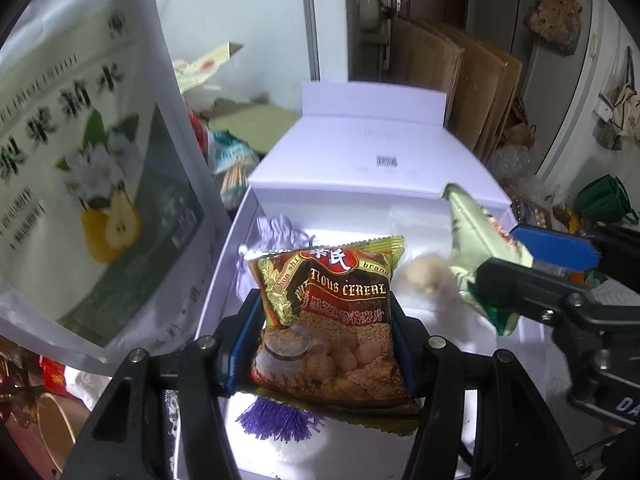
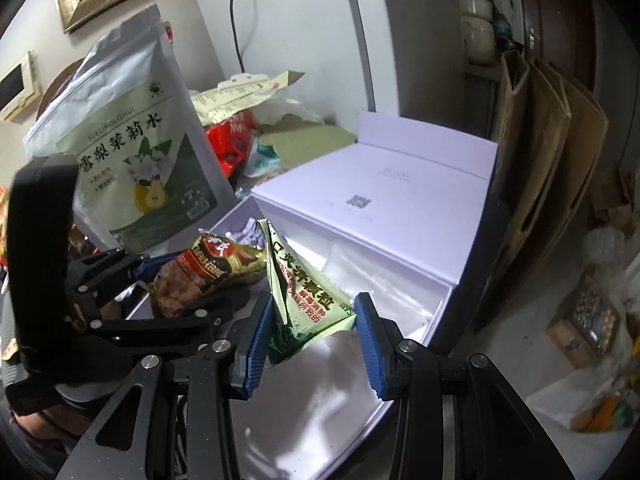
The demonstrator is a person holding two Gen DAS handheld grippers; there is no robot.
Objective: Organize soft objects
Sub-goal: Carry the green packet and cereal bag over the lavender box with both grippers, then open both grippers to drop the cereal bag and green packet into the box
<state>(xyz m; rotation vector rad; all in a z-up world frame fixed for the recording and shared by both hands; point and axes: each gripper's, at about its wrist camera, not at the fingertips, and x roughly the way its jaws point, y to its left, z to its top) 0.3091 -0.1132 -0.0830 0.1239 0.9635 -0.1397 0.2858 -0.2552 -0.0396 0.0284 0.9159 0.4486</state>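
Holding a packet apiece over the open white box [image 1: 224, 280], presumably so both can be set inside together. Left gripper [image 1: 326, 312]: jaws partly closed, pads pinching the red-and-gold cereal packet [image 1: 332, 300] by its sides, label up. Right gripper [image 2: 314, 320]: narrower gap, pads pressed on the crumpled green sachet [image 2: 300, 292], which stands on end between them. Both packets hang above the box floor, not resting on it. Purple tassel [image 1: 280, 420] half hidden under the cereal packet; a pale lump [image 1: 424, 276] in the box too blurred to name. Tall pear-print pouch [image 2: 136, 168] stands just beside the box, cut off in left view.
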